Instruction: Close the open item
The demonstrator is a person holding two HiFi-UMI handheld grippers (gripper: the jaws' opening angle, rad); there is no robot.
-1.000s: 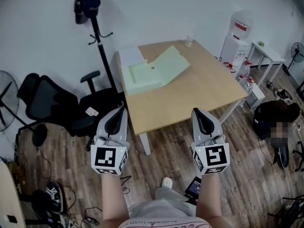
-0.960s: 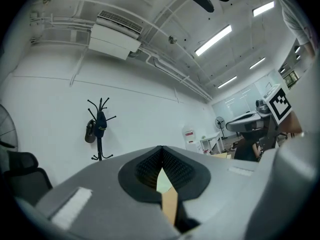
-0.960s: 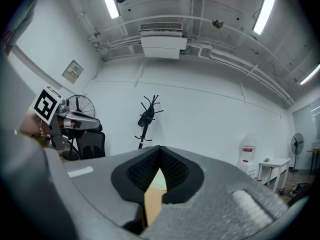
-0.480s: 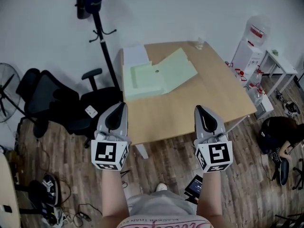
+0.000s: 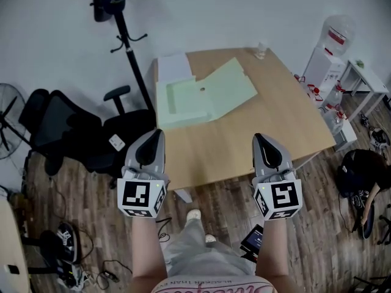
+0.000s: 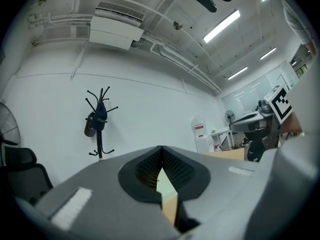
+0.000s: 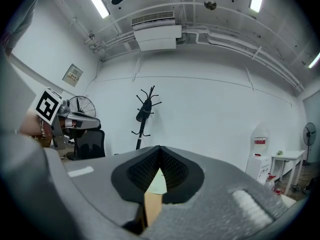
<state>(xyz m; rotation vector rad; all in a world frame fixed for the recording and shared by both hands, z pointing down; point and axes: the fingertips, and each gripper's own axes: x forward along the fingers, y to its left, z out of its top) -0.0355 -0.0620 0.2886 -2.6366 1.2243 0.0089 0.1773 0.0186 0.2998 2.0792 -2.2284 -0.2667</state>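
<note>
A pale green box file [image 5: 204, 99] lies open on the far left part of the wooden table [image 5: 269, 127], its lid spread flat to the right. Both grippers hang in the air before the table's near edge, well short of the box. My left gripper [image 5: 151, 144] is shut with nothing in it. My right gripper [image 5: 264, 145] is also shut and empty. In the left gripper view the jaw tips [image 6: 161, 149] meet. The right gripper view shows its tips [image 7: 160, 148] together too, with a sliver of table between the pads.
White paper [image 5: 173, 66] lies at the table's far left corner and a small glass [image 5: 261, 50] at the far edge. A black office chair [image 5: 79, 136] and a coat stand [image 5: 119, 23] are left of the table. A water dispenser [image 5: 330, 47] is at the right.
The view has shifted closer to the table and slightly left. Both grippers keep their pose and stay shut. The person's leg has stepped forward.
</note>
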